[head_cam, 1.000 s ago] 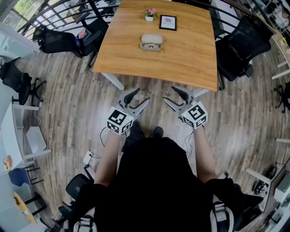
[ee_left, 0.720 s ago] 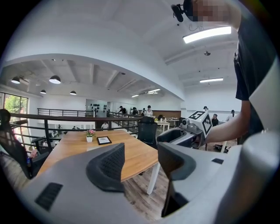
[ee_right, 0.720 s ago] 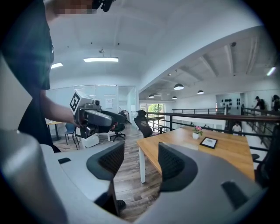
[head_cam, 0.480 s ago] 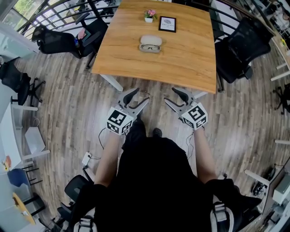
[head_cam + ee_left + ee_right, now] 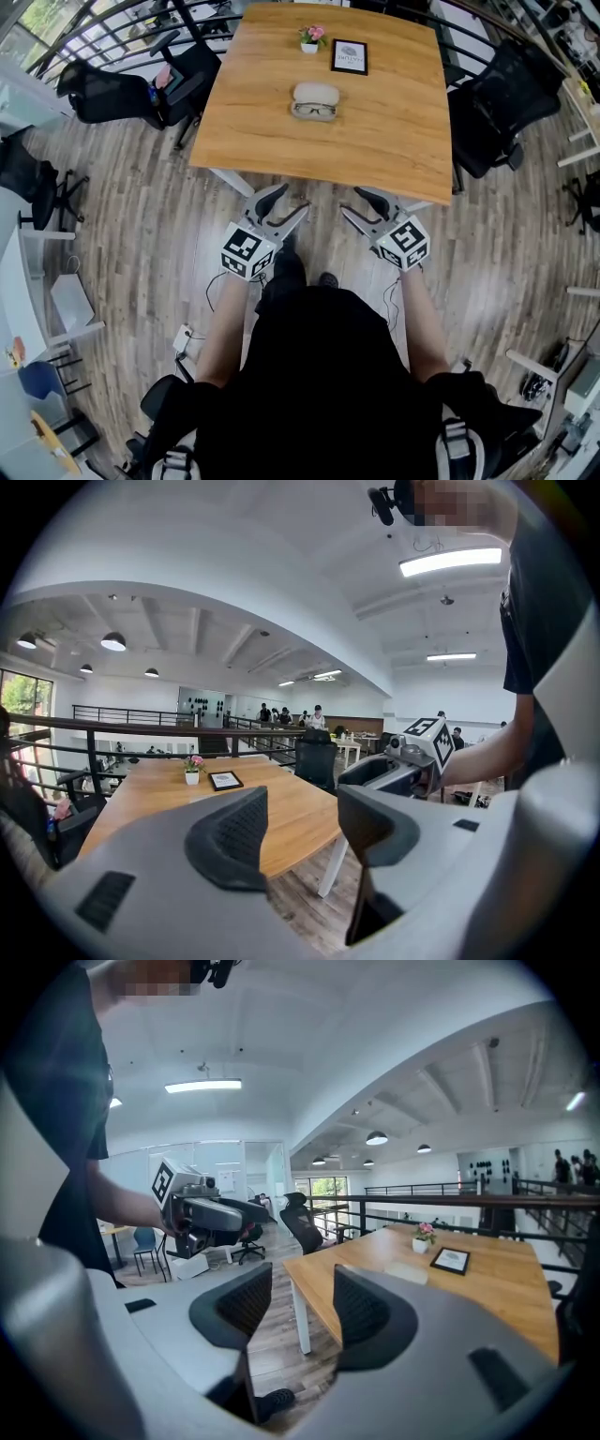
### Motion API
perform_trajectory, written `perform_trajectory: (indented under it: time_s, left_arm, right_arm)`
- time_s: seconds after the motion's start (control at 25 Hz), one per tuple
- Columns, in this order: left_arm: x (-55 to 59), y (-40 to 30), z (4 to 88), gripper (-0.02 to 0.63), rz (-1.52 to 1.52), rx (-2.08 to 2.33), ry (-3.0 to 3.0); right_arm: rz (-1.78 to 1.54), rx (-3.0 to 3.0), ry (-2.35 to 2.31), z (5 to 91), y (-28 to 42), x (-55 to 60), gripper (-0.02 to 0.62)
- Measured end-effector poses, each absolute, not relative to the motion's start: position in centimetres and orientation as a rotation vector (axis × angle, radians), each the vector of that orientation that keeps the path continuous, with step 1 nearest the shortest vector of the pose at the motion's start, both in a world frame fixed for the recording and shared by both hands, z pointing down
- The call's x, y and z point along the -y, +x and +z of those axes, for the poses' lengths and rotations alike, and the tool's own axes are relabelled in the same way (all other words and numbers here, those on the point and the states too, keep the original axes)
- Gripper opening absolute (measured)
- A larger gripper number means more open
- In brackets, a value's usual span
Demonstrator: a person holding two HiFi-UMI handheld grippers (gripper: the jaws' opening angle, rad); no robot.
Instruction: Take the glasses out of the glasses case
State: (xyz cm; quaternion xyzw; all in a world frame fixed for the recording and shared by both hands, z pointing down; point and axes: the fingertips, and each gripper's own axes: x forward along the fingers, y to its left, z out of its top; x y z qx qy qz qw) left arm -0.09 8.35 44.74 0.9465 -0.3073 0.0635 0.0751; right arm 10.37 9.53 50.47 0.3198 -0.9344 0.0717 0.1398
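An open pale glasses case (image 5: 315, 94) lies on the wooden table (image 5: 375, 141), with dark-rimmed glasses (image 5: 314, 110) in its near half. In the right gripper view the case (image 5: 405, 1272) shows as a pale shape on the tabletop. Both grippers hang over the floor just short of the table's near edge, far from the case. My left gripper (image 5: 284, 204) (image 5: 300, 822) is open and empty. My right gripper (image 5: 359, 208) (image 5: 302, 1302) has just been closing its jaws, but they stand apart with nothing between them.
A pink flower pot (image 5: 310, 37) and a small picture frame (image 5: 349, 56) stand behind the case. Black office chairs sit at the table's left (image 5: 112, 89) and right (image 5: 497, 103). White table legs (image 5: 230, 176) stand near the grippers. A railing runs behind the table.
The person has stepped toward the table, so both grippers now sit closer to its near edge. Nothing on the table has moved.
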Motion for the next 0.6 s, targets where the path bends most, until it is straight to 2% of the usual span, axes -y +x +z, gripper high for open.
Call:
perform_trajectory:
  time_s: [0.6]
  left_arm:
    - [3.2,-5.2,45.7,0.253,0.219,0.791,2.85]
  right_arm:
    - [0.24,2.609,1.011,51.8,5.4,1.1,0.201]
